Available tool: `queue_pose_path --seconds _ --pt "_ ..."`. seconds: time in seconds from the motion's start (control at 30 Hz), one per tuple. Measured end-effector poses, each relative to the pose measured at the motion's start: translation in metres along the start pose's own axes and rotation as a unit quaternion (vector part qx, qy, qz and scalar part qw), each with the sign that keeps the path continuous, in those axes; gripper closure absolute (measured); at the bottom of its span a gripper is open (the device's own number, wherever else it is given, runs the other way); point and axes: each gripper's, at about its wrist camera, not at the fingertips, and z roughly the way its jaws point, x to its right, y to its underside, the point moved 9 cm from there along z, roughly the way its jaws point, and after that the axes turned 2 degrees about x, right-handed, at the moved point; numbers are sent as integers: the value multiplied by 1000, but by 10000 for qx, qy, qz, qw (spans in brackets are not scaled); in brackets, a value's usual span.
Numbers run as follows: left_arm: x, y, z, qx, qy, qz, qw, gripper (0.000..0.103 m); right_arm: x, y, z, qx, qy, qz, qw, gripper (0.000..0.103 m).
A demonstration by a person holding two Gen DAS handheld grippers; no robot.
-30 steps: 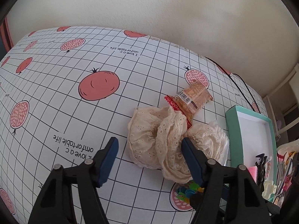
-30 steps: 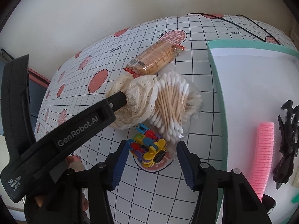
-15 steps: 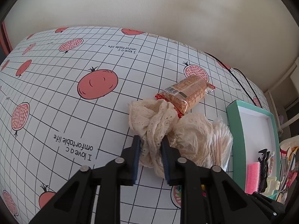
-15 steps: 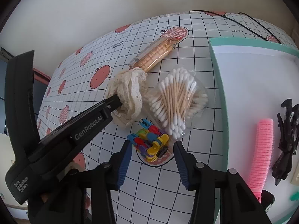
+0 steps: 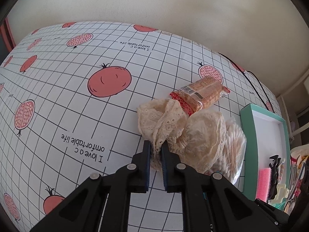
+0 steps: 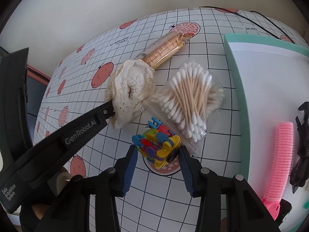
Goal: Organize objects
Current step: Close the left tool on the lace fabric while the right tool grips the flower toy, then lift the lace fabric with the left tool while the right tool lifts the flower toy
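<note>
The left gripper [image 5: 155, 150] is pinched tight on a fold of the cream lace scrunchie [image 5: 170, 123], which lies on the pomegranate tablecloth [image 5: 77, 100]. The right gripper [image 6: 157, 154] has been closing around the coloured clip toy [image 6: 157, 145]; both pads appear to touch it. Only the right view shows the toy and the cotton swab bag [image 6: 190, 100] uncovered beside the teal tray [image 6: 234, 81]; the left shows the biscuit pack's [image 5: 200, 93] barcode.
</note>
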Motion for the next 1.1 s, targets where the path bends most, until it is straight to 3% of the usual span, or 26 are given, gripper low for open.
queue_pose_path --seconds 0.4,0.67,1.1 --pt "-1 1 3 10 149 -68 9999 92 2 0 -1 106 -53 73 9999 56" --pt "3 0 3 113 51 53 9999 90 3 -5 1 181 -145 88 9997 60" --pt "6 -10 -13 266 197 -40 9994 96 2 -11 -7 337 -190 18 9992 63"
